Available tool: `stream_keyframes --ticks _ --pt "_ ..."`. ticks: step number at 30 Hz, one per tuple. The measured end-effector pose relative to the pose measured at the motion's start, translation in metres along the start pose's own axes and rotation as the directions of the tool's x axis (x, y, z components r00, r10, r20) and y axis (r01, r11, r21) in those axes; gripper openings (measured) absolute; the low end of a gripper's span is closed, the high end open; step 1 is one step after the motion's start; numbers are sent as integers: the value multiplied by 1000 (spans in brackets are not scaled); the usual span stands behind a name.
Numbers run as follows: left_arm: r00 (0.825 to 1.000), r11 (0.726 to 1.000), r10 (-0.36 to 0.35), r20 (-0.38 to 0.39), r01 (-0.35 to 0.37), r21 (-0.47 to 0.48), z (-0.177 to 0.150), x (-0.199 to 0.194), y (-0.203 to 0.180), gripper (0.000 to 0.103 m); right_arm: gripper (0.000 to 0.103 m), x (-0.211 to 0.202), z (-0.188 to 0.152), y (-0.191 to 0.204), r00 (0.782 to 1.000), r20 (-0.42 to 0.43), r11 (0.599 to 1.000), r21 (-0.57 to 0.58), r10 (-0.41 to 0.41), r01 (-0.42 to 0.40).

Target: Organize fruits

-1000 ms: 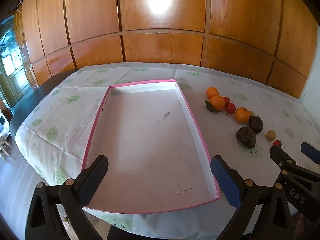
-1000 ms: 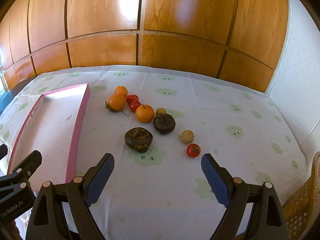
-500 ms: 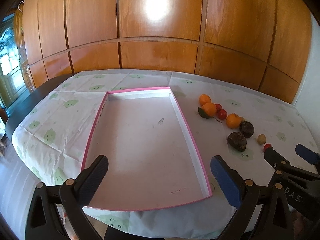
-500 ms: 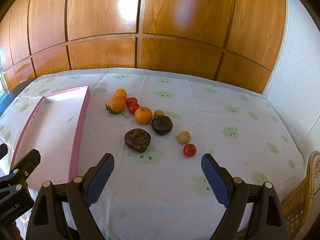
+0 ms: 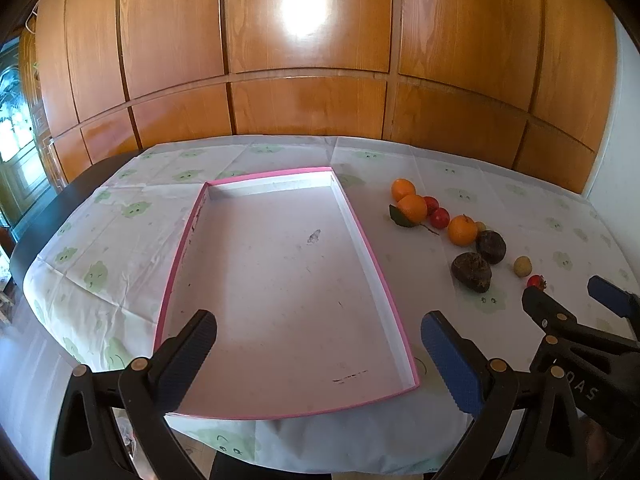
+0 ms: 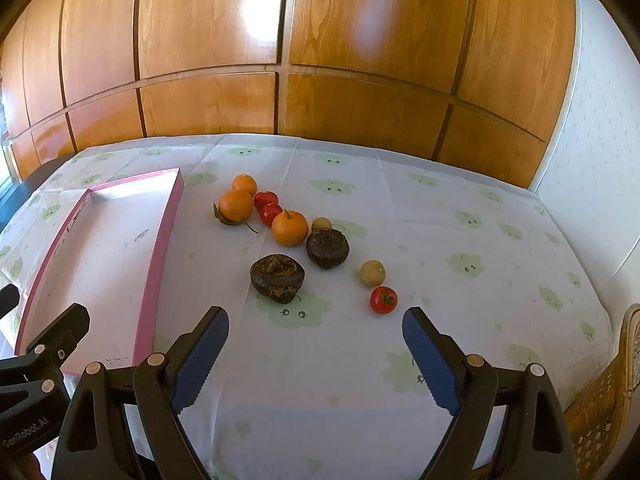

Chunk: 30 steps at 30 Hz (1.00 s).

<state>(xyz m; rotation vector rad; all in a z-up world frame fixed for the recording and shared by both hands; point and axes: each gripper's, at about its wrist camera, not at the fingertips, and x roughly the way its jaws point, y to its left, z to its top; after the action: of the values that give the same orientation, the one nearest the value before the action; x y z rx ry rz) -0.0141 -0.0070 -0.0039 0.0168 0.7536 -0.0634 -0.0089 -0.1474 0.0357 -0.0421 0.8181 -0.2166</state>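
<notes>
A shallow pink-rimmed tray (image 5: 370,248) (image 6: 160,264) lies empty on the table. To its right is a loose line of fruit: three oranges (image 6: 289,228) (image 5: 462,231), small red fruits (image 6: 271,213), two dark wrinkled fruits (image 6: 277,278) (image 6: 327,248) (image 5: 472,271), small tan fruits (image 6: 372,273) and one red tomato-like fruit (image 6: 383,299). My left gripper (image 5: 316,354) is open over the tray's near end, holding nothing. My right gripper (image 6: 316,350) is open above the cloth, short of the fruit, also holding nothing.
A white cloth with green prints (image 6: 440,240) covers the table; its near edge hangs below both grippers. Wooden wall panels (image 5: 308,112) stand behind the table. A wicker chair (image 6: 616,380) is at the right edge, and a white wall (image 6: 592,140) rises on the right.
Both grippers have drawn back and up from the table, so the tray and fruit look smaller and farther. Both stay open; no fruit has moved.
</notes>
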Motion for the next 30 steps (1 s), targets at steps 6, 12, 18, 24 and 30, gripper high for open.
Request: stream_keyframes --ticks 6,12,18,24,30 --pt "1000 1000 -2 -1 2 10 0 1 -1 103 90 0 1 0 1000 6 1000 -7 -3 3" --pt "1000 1000 -1 2 1 19 0 1 -4 103 90 0 2 -1 1000 12 1000 -6 -2 2" --pt "1000 1000 2 3 -2 20 0 1 -5 103 90 -1 3 -3 1000 18 1000 -3 -4 4" --pt "1000 1000 0 4 0 24 1 0 -5 103 90 -2 5 -5 1000 22 1000 -2 -3 3" --pt "1000 1000 0 4 0 31 3 0 -7 103 90 0 6 -7 1000 25 1000 3 -6 6"
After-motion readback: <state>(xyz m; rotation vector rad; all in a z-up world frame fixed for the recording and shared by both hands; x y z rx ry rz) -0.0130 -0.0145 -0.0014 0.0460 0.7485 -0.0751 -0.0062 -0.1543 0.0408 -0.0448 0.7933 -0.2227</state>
